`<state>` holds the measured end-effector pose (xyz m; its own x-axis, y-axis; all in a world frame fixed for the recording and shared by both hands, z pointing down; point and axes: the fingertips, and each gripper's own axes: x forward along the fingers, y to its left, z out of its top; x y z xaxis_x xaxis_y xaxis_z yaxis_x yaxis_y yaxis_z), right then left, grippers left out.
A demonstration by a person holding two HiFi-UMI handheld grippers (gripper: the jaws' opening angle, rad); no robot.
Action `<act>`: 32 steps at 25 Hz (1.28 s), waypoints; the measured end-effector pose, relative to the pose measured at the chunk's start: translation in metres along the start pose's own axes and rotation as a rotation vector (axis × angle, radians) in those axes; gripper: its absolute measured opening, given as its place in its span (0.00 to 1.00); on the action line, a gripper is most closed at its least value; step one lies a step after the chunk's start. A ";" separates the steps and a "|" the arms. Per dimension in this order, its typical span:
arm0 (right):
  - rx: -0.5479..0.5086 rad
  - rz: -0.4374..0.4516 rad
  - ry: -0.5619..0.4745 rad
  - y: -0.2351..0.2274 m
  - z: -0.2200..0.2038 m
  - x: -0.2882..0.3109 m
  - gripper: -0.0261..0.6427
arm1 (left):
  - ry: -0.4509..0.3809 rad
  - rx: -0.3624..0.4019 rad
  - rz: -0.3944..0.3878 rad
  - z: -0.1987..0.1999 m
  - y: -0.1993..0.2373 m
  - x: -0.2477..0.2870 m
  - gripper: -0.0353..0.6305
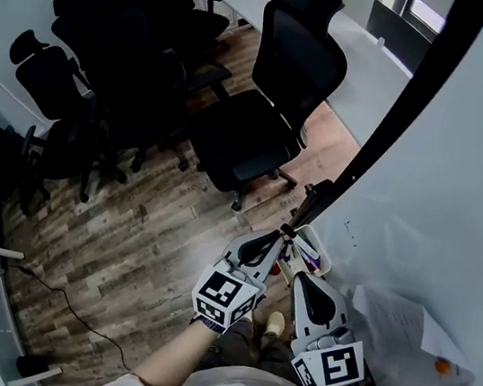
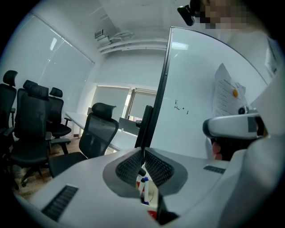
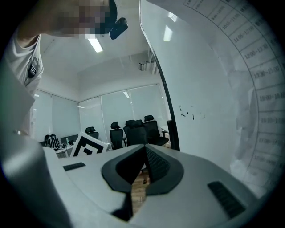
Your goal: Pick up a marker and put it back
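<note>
The markers (image 1: 302, 257) lie in a small tray (image 1: 322, 262) at the foot of the whiteboard (image 1: 465, 159), at lower centre of the head view. It seems to be their storing place, so I judge that none is picked up yet. The left gripper (image 2: 143, 152) has its jaws pressed together with nothing between them. It points toward the tray, and the markers show just under its tips. It must probably open before it can take one. The right gripper (image 3: 145, 150), just lower right of the tray, is closed and empty too, apparently only standing by.
</note>
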<state>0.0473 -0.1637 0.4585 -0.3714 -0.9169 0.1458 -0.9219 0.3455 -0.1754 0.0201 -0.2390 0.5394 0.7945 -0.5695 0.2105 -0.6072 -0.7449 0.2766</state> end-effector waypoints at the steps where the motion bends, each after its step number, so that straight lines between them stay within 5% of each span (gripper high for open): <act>1: 0.002 -0.006 0.002 -0.001 -0.002 0.001 0.06 | 0.005 -0.006 -0.007 -0.003 0.003 0.004 0.08; 5: 0.008 -0.021 0.013 -0.002 -0.005 0.007 0.06 | 0.024 -0.046 -0.030 -0.013 0.016 0.016 0.24; 12: 0.014 -0.033 0.027 -0.007 -0.013 0.020 0.06 | 0.071 -0.123 -0.114 -0.034 0.020 0.038 0.29; 17: 0.014 -0.045 0.033 -0.012 -0.016 0.024 0.06 | 0.100 -0.166 -0.177 -0.042 0.015 0.049 0.29; 22: 0.016 -0.057 0.039 -0.014 -0.018 0.024 0.06 | 0.121 -0.125 -0.197 -0.046 0.008 0.053 0.29; 32: 0.014 -0.059 0.037 -0.017 -0.015 0.015 0.06 | 0.034 -0.077 -0.203 -0.022 -0.011 0.047 0.19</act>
<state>0.0552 -0.1804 0.4786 -0.3204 -0.9275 0.1925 -0.9408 0.2878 -0.1790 0.0645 -0.2504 0.5666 0.9008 -0.3978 0.1740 -0.4340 -0.8135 0.3871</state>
